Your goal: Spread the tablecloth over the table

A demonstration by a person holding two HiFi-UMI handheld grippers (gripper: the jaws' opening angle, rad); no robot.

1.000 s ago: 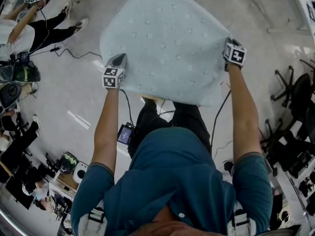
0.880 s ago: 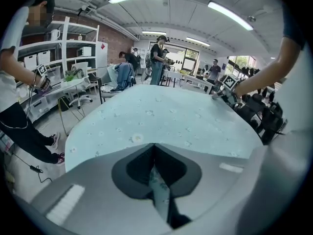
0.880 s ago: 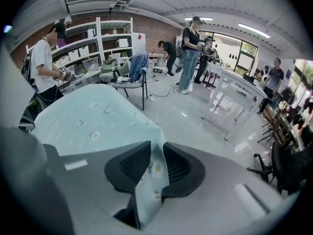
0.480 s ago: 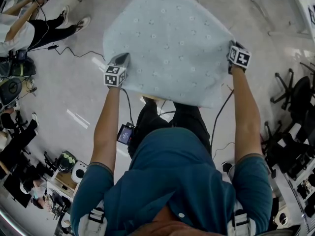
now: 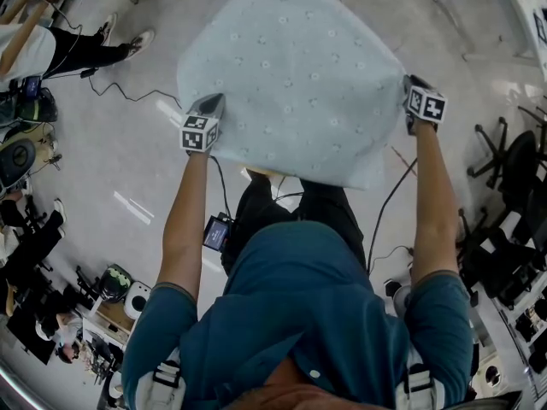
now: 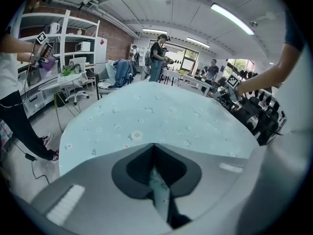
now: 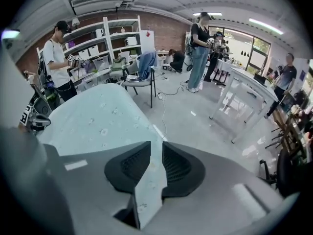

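In the head view the pale floral tablecloth [image 5: 291, 75] billows in the air ahead of the person. Its near edge is stretched side to side between the left gripper [image 5: 207, 108] and the right gripper [image 5: 412, 92], arms wide, probably to keep it flat for laying. No table shows beneath. The cloth reaches forward, about as deep as wide, so no long axis reads clearly. In the left gripper view the jaws pinch a fold of cloth. In the right gripper view the jaws likewise clamp a strip of its edge.
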